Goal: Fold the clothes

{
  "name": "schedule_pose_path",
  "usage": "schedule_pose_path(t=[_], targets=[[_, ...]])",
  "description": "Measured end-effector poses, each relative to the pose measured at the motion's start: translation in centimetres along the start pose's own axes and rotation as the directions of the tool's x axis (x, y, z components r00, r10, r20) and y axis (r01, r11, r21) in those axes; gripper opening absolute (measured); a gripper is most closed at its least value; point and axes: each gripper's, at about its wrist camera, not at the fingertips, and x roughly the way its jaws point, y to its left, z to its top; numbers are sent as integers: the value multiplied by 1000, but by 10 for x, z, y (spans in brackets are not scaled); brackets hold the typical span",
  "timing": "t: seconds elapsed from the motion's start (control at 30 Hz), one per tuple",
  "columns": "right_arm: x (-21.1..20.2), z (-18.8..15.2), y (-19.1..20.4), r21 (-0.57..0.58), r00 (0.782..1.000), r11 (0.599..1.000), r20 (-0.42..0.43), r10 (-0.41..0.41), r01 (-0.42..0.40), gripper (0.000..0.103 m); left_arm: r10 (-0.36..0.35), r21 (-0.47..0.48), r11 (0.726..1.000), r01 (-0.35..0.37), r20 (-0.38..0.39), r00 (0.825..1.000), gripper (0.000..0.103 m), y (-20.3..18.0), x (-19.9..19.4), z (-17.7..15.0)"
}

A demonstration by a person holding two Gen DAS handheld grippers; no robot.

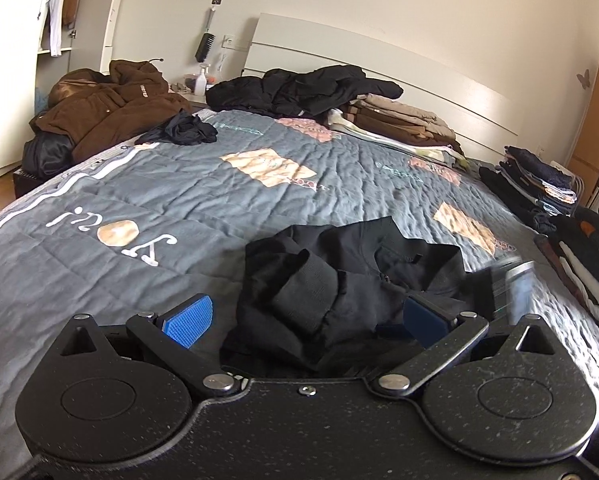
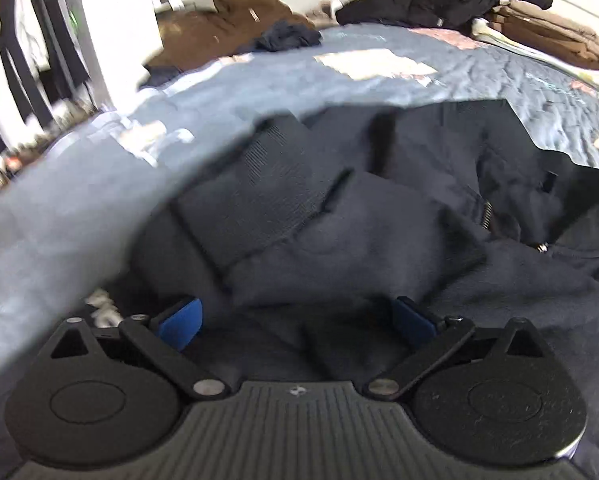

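Grey bedspread (image 1: 187, 200), unreadable white lettering (image 1: 111, 236), crumpled black jacket (image 1: 351, 288), both grippers agape

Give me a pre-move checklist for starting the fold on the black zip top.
1. Left hand-held gripper open: ok.
2. Right hand-held gripper open: ok.
3. Black zip top laid flat: not ok, bunched up, with a ribbed cuff on top.
4. Bare quilt beyond the top for spreading: ok.
5. Zipper closed: cannot tell.
6. Right view sharp enough to aim: not ok, blurred.
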Motion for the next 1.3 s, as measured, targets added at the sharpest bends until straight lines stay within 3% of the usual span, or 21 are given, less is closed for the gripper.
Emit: schedule_pose_path(t=[0.1,0.17,0.27,0.3,0.37,0.43,0.57,0.7,0.9,1.13,1.3], targets=[[-30,10,-10,101,986,992,155,55,-71,99,3,-18,1000,-3,7,1000,103,6,-2,1],[-33,21,-12,135,975,988,218,40,-71,99,4,-29,1000,-4,9,1000,103,7,-3,2],[-16,30,-18,196,974,980,211,-83,41,99,-4,-31,1000,4,2,1000,103,8,-1,3],[-5,30,-20,216,977,973,174,-121,82,99,-6,-24,1000,6,0,1000,103,6,-1,2],[20,25,-18,201,985,971,87,-150,131,99,-9,-9,1000,9,-4,1000,103,2,0,1],[30,15,-2,116,981,978,74,-182,172,100,-9,0,1000,9,-7,1000,103,1,1,1],[-6,12,-2,145,980,983,147,-133,112,99,-12,-6,1000,12,-9,1000,103,3,1,0],[-73,-2,-18,129,933,971,275,-231,202,99,-18,-7,1000,18,-8,1000,103,1,-1,-1],[-119,-46,-74,117,865,889,208,-457,442,99,-29,39,999,30,-22,999,103,-11,4,-9],[-140,-94,-117,184,868,875,147,-475,448,99,-39,125,991,47,-68,997,103,-28,27,-30],[-114,-125,-132,155,909,900,25,-416,408,100,-37,177,983,49,-70,997,103,-44,26,-37]])
